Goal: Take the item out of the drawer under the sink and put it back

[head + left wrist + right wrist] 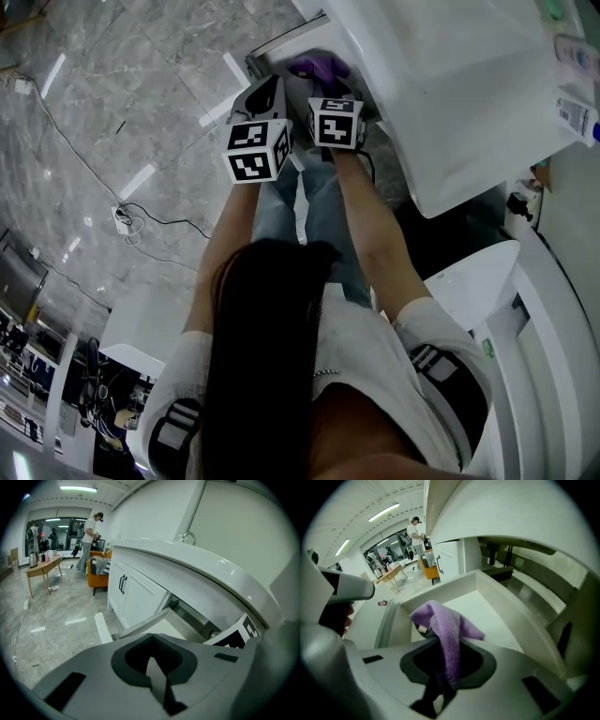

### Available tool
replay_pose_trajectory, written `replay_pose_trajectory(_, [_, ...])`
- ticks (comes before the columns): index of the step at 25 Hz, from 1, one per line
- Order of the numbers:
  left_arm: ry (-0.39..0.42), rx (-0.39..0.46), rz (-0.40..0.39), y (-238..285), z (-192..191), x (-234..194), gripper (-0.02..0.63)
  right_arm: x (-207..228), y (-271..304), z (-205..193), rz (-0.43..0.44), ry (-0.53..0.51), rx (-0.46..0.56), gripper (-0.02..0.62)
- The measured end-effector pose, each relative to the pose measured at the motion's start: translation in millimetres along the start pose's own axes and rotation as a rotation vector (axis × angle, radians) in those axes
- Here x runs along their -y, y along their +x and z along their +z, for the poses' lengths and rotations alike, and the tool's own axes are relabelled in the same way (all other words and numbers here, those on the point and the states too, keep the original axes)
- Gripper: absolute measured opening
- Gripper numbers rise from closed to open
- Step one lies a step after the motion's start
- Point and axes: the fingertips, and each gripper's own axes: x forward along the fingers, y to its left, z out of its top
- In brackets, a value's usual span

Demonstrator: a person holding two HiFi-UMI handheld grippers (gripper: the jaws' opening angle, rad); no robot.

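Cloth (447,630) is purple, fluffy, bunched into a fold. It's hanging over the open drawer (440,587), long axis running along the jaws and free end pointing into the drawer. Your right gripper (443,667) is pinching it, jaws nearly closed. Your left gripper (154,667) is sitting closed and empty alongside. You're stretching both forearms (375,234) forward, grippers tilting down.

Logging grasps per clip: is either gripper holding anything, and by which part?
The right gripper holds a purple cloth, jaws pinching one bunched end; the rest drapes above the open drawer. The left gripper holds nothing, jaws together.
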Motion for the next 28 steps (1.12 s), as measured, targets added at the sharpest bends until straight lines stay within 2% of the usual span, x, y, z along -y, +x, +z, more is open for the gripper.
replay_pose_trajectory(4, [0.021,0.002,0.006,-0.4,0.8,-1.2,0.005,-3.7,6.5,-1.6,0.001,-0.014,-0.015,0.086])
replay_pose_trajectory(8, [0.002,0.005,-0.002,0.6,1.8,-3.3,0.005,-5.9,7.2,1.8,0.029,0.040,0.002,0.103])
replay_pose_trajectory(11, [-0.003,0.003,-0.006,1.1,3.8,-6.4,0.005,-11.9,4.1,3.8,0.084,0.085,0.015,0.205])
replay_pose_trajectory(18, [0.000,0.001,-0.004,-2.1,9.5,-7.0,0.005,-17.0,-7.8,10.0,0.120,0.093,0.045,0.286])
replay_pose_trajectory(22, [-0.001,0.003,0.003,-10.4,14.0,-8.1,0.005,-22.6,-22.7,19.5,0.126,0.096,0.086,0.294])
replay_pose_trajectory(28, [-0.026,0.041,0.008,-28.8,26.3,-9.1,0.005,-36.7,-53.3,19.7,0.153,0.088,0.084,0.295])
